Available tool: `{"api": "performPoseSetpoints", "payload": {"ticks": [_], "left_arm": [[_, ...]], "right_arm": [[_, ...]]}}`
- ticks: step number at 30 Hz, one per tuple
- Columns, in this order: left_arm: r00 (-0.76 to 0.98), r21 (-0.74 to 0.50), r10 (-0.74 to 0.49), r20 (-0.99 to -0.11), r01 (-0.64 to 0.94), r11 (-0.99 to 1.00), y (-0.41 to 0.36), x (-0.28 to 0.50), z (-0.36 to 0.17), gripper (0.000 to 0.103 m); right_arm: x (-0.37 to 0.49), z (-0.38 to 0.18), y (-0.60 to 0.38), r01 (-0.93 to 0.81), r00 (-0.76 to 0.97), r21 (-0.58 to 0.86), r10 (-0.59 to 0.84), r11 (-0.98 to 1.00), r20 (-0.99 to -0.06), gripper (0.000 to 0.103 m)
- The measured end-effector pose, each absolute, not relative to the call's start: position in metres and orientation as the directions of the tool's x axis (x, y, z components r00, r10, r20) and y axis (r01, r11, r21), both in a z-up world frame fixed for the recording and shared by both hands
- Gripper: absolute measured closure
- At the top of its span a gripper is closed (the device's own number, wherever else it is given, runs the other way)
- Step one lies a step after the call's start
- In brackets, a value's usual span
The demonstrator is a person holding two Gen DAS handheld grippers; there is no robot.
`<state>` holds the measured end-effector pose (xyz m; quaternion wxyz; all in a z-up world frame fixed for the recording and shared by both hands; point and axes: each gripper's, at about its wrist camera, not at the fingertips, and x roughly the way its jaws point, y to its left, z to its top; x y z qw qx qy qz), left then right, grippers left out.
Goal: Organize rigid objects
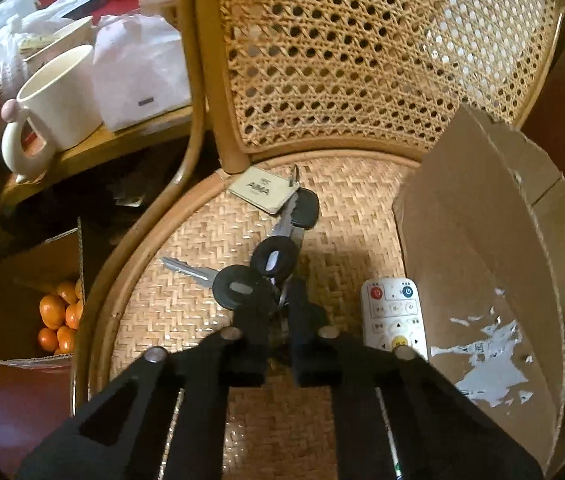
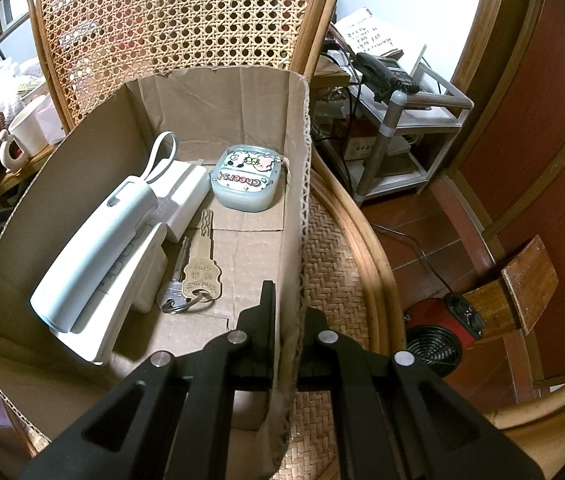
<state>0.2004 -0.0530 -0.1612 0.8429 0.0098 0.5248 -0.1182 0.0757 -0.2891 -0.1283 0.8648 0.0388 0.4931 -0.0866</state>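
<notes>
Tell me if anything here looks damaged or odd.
The box has a ragged, torn rim, and white label scraps are peeling off its outer wall. The keys lie splayed in a loose heap on the seat.

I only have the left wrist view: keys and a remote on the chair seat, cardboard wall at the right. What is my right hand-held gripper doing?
Observer: The right hand-held gripper is shut on the box wall.
Operator: Anything in the box yet?
Observer: Yes, a brass key on a ring lies on the floor of it.
Operator: What else?
Observer: A pale blue case reading Cheers sits at the back.
</notes>
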Motion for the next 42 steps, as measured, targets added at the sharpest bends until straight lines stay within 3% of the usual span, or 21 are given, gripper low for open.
{"api": "performPoseSetpoints", "payload": {"ticks": [8, 13, 24, 31, 35, 42], "left_arm": [[0.467, -0.085, -0.190, -0.864, 0.237, 0.968, -0.053, 0.189, -0.136, 0.100], [0.527, -0.161, -0.263, -0.809, 0.231, 0.959, -0.045, 0.175, -0.103, 0.099], [0.735, -0.075, -0.256, -0.629, 0.270, 0.960, -0.063, 0.121, -0.028, 0.099], [0.760, -0.103, -0.401, -0.511, 0.409, 0.907, -0.098, 0.082, 0.002, 0.099], [0.717, -0.085, -0.447, -0.535, 0.481, 0.873, -0.126, 0.075, -0.004, 0.099], [0.679, -0.006, -0.396, -0.618, 0.499, 0.866, -0.154, 0.079, -0.029, 0.099]], "right_arm": [[0.076, -0.128, -0.289, 0.188, 0.498, -0.018, -0.112, 0.982, -0.860, 0.096], [0.075, -0.128, -0.289, 0.188, 0.498, -0.018, -0.111, 0.982, -0.860, 0.096], [0.076, -0.128, -0.289, 0.188, 0.498, -0.018, -0.111, 0.982, -0.860, 0.096], [0.076, -0.128, -0.289, 0.188, 0.498, -0.017, -0.110, 0.982, -0.860, 0.096], [0.076, -0.128, -0.289, 0.188, 0.498, -0.018, -0.111, 0.982, -0.860, 0.096], [0.076, -0.128, -0.289, 0.188, 0.498, -0.017, -0.110, 0.982, -0.860, 0.096]]}}
